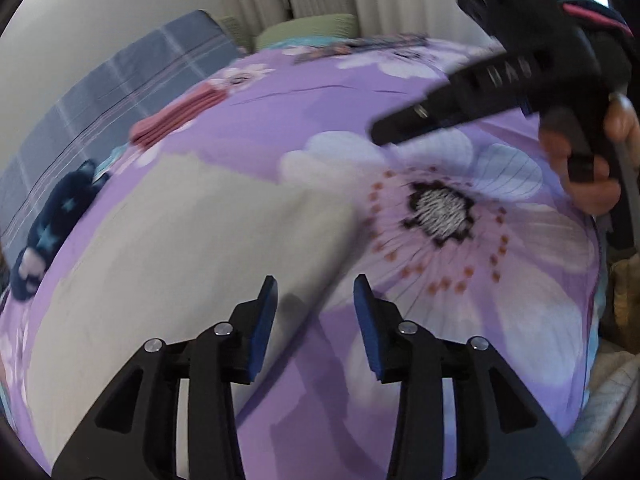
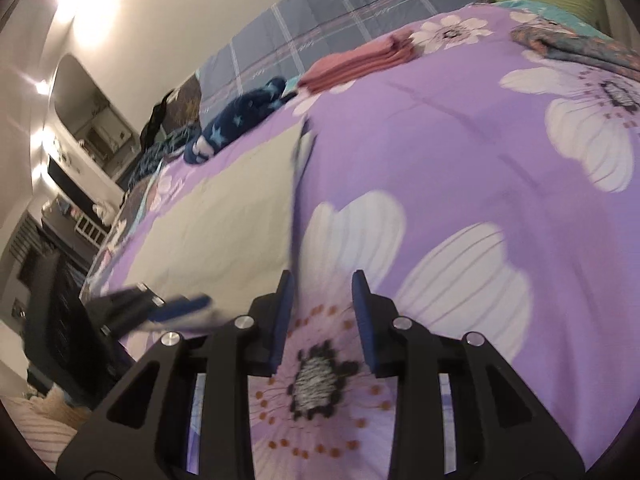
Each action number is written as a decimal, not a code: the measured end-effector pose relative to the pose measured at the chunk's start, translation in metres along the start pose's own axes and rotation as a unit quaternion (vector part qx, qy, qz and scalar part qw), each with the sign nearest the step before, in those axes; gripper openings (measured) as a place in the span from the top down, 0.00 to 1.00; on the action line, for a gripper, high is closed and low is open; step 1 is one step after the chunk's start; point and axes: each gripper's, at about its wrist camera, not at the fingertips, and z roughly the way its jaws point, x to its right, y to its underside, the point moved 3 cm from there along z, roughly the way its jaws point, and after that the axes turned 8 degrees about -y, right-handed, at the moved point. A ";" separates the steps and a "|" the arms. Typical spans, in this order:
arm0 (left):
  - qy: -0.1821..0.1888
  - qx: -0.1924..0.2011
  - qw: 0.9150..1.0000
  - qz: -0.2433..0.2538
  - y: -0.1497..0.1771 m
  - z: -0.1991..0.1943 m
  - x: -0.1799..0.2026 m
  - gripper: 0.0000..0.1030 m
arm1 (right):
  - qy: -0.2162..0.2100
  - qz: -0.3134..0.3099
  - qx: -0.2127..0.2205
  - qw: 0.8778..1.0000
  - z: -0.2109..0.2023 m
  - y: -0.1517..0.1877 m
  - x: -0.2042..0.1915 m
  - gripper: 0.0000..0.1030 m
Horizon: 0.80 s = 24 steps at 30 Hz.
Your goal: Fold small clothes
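Surface: bed covered by a purple bedspread printed with large white flowers; it carries all the clothes.
Cream garment: lies flat and spread out on the bedspread, on the side toward the grey checked bedding; one straight edge runs beside the big dark-centred flower. Also seen in the right wrist view, with a corner near its far end slightly raised; motion blur hides the detail.
Pink folded stack: rests further up the bed, near the bedspread's edge next to the checked bedding.
Navy star-patterned item: lies at the same edge of the bedspread, between the pink stack and the cream garment's far end.
Patterned cloth: bunched near the far end of the bed.
Left gripper: jaws parted, nothing between the pads; it hovers at the cream garment's near edge, not gripping it.
Right gripper: jaws parted and empty, above the dark-centred flower, just beside the cream garment.
Hand: holds the right gripper's handle, visible at the right margin of the left wrist view.
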 end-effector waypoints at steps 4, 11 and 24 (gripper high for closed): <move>-0.003 -0.008 1.000 0.009 -0.016 0.015 0.011 0.50 | -0.008 -0.008 -0.004 1.000 -0.001 -0.012 0.006 0.69; -0.003 -0.031 0.999 -0.039 -0.036 0.036 -0.006 0.95 | -0.029 -0.029 -0.006 0.999 0.010 -0.039 0.003 0.68; 0.033 -0.036 0.981 -0.186 -0.011 0.012 -0.052 0.96 | -0.097 -0.026 -0.112 0.989 0.113 -0.114 -0.012 0.59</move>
